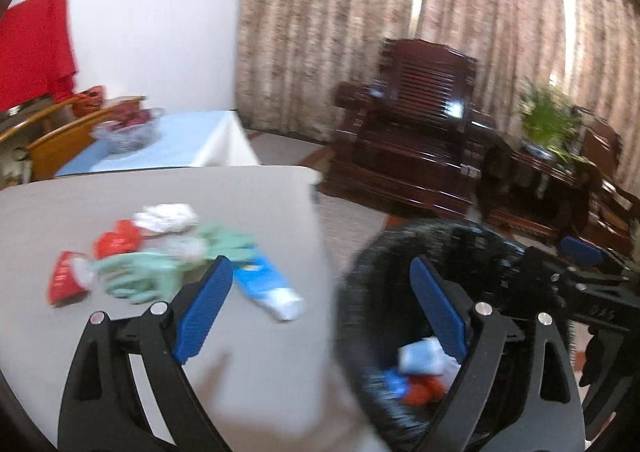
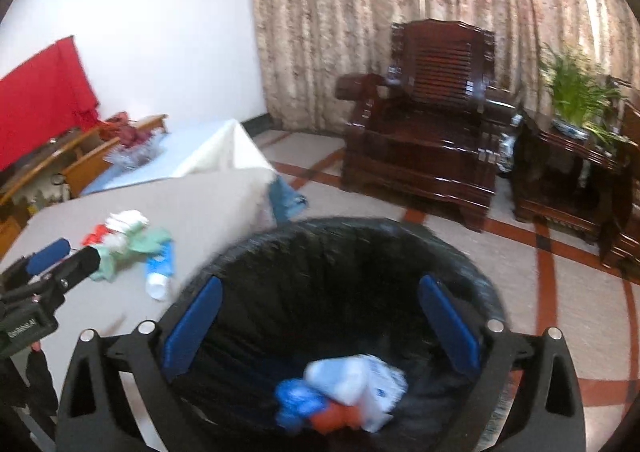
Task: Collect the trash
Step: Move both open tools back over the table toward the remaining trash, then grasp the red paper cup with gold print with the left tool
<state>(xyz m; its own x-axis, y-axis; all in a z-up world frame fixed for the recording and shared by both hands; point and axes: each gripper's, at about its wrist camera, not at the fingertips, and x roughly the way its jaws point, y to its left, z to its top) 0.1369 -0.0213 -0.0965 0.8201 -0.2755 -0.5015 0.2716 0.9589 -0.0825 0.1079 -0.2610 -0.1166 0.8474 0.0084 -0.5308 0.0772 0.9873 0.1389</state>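
Both the left gripper (image 1: 320,312) and right gripper (image 2: 320,326) gape empty; the blue-white tube (image 1: 268,286), light, squashy, lies on the surface (image 1: 260,364) beside the bin (image 2: 472,276); pinch mid-body.

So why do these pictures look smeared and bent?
Left wrist view: motion blur smears the trash pile and bin; the fisheye lens bends the table edge. Right wrist view: bin litter is blurred, the armchair sharper; bright backlight through the curtains washes out the top corner.
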